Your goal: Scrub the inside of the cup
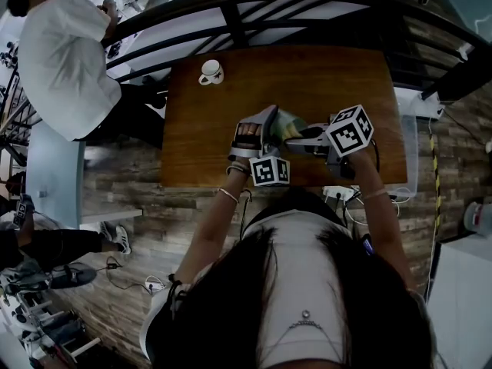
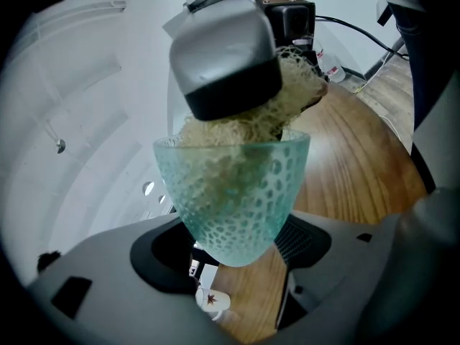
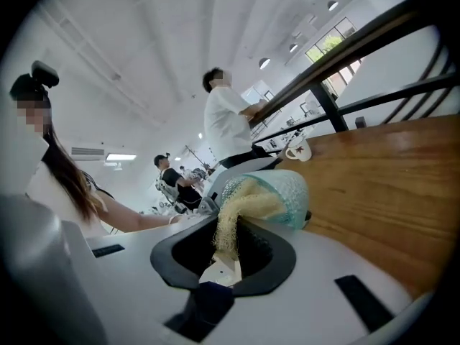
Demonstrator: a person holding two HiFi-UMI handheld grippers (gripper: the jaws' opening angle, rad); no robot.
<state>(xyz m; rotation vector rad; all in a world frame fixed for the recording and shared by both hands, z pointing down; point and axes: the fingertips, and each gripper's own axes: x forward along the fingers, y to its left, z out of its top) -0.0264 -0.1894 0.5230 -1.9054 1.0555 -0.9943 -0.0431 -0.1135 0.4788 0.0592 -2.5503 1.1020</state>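
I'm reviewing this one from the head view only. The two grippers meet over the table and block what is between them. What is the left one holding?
Observer: The left gripper has its jaws clamped on a pale green dimpled cup, near its base.
Operator: And the right one?
Observer: The right gripper is shut on a yellowish mesh scrubber.
Operator: Is the scrubber inside the cup?
Observer: Yes, it is stuffed into the cup's mouth and fills it.

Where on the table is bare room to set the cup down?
Bare wood: the far right half of the table, and between mug and cup. Crowded only near the front edge, around cup and scrubber.
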